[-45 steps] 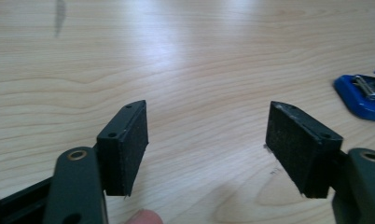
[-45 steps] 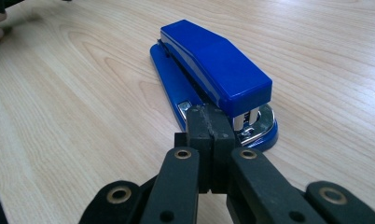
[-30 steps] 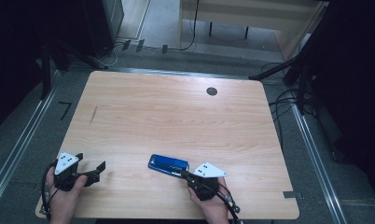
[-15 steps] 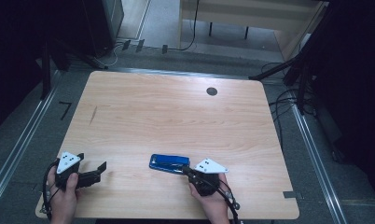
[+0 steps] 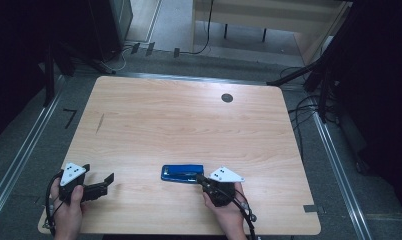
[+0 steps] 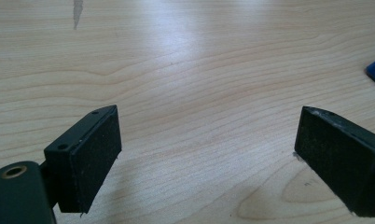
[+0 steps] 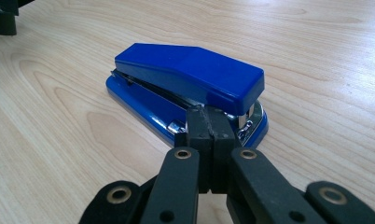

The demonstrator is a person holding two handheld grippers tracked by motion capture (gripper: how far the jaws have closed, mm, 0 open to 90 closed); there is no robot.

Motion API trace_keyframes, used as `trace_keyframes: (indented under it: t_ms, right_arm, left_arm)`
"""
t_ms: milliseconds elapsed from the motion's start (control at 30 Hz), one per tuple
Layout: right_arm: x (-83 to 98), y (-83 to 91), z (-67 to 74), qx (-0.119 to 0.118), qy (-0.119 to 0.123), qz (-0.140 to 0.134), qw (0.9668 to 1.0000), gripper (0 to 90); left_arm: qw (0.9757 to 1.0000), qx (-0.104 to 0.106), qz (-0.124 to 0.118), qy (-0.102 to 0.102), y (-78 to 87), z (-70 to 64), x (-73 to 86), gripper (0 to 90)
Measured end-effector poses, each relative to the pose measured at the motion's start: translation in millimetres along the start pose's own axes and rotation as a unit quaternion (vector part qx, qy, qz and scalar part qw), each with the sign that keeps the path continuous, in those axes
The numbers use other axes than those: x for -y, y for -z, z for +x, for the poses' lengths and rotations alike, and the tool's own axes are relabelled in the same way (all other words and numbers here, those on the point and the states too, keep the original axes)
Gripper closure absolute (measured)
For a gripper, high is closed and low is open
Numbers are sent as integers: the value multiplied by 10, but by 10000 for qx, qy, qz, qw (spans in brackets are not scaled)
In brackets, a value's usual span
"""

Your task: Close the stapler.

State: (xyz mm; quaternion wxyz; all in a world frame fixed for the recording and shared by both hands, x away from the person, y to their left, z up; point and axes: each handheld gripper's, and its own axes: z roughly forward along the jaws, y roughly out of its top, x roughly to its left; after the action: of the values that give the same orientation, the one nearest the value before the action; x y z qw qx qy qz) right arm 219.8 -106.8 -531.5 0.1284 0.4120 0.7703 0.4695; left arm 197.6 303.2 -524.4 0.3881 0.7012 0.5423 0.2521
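I'm holding my right tongs (image 7: 209, 140) pressed together at the blue stapler (image 7: 185, 88)'s near end, its length running leftward; my left tongs (image 6: 209, 158) are gaping, farther off

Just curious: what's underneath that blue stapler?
The blue stapler lies flat on the wooden table. Nothing else shows around its base; the spot beneath it is covered.

The stapler (image 7: 188, 86) is glossy blue with silver metal showing at its near end. The table (image 5: 189, 125) is pale wood with wavy grain, a dark round spot (image 5: 227, 98) at two o'clock and a grey streak (image 5: 100, 123) at ten o'clock. Both the left gripper (image 6: 209, 158) and the right gripper (image 7: 209, 122) are black, with brass-coloured rivets.
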Motion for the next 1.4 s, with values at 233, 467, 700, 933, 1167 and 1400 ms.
trace_keyframes:
  t_ms: [233,467,700,933,1167,1400]
  right_arm:
    - [-8,-10,-21,68,22,-26,10000,900]
    - [-10,23,-57,-11,-15,-54,10000,900]
    - [-14,170,-148,22,-28,-115,9999,816]
    - [-65,280,-220,-125,-12,-258,9996,593]
    - [-119,413,-358,-160,-76,-520,9985,378]
    - [-151,568,-509,-203,-137,-706,9972,275]
  left_arm:
    - [10000,-52,17,35,0,3,-1,75]
    - [9999,-73,18,97,-2,9,-1,76]
    - [9999,-103,35,103,-6,9,-2,75]
    - [9998,-131,39,117,-4,11,-2,75]
    - [9998,-115,28,128,-2,16,-2,75]
    - [9998,-116,44,130,-7,15,-3,75]
